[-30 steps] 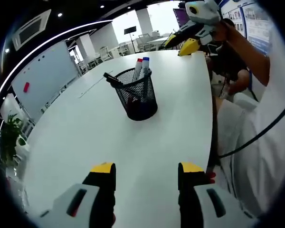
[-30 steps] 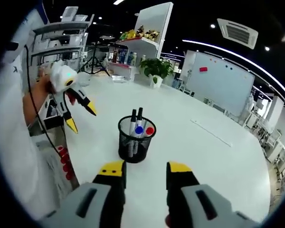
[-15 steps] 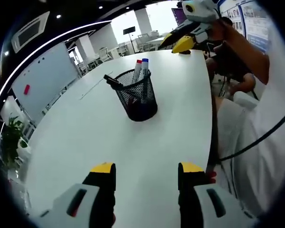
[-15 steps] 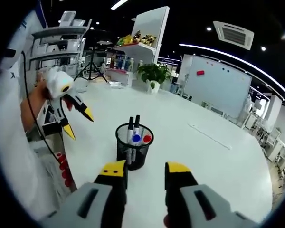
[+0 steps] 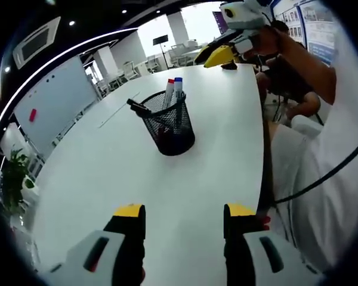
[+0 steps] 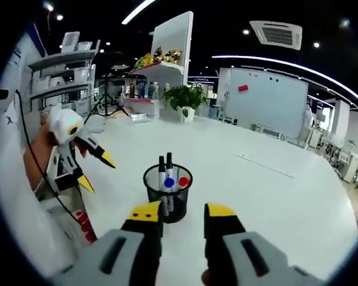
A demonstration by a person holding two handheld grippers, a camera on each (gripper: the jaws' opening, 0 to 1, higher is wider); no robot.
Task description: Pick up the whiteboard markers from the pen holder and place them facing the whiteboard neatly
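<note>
Whiteboard markers (image 6: 169, 177), upright in the mesh pen holder (image 6: 167, 192) at frame centre of the right gripper view: light, rigid, slick-barrelled; you pinch one just below its cap, right gripper (image 6: 184, 213) and left gripper (image 5: 182, 214) both spread, empty.

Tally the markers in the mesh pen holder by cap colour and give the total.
Black-capped markers: 2
Blue-capped marker: 1
Red-capped marker: 1
Total: 4, all standing in the pen holder.
</note>
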